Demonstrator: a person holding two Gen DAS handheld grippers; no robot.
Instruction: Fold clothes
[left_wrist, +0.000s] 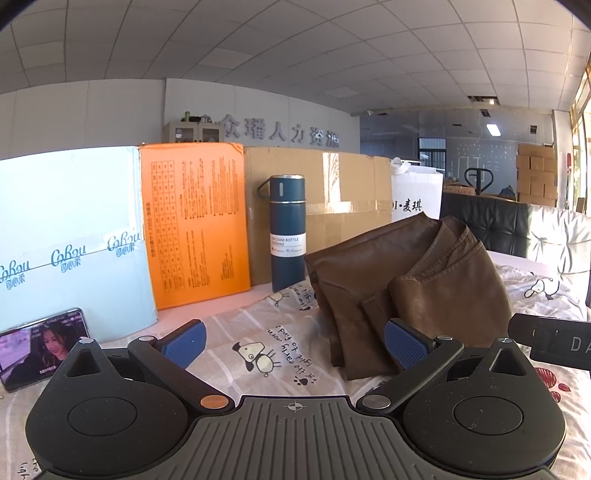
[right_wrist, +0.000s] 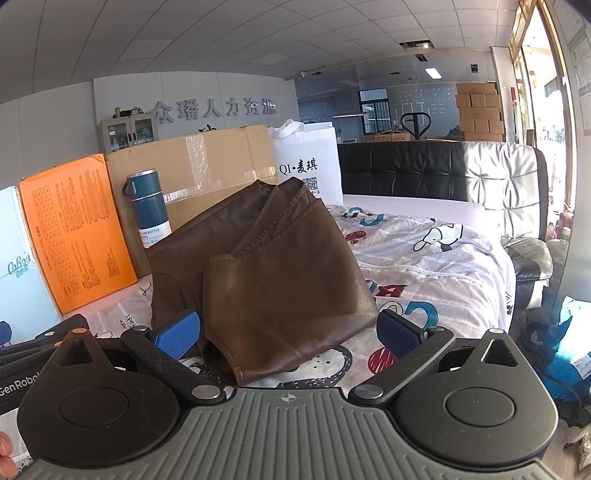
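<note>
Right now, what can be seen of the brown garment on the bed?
The garment is brown and looks like smooth leather or faux leather, with stitched seams and a slight sheen. It lies folded into a compact, layered bundle on the cartoon-print sheet, one stitched opening facing the right gripper. A blue bottle stands behind its far left corner. Both grippers are open; the left gripper holds nothing either.

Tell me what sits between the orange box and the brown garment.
The blue vacuum bottle stands upright between the orange box and the brown garment, in front of the cardboard box; both wrist views show it.
</note>
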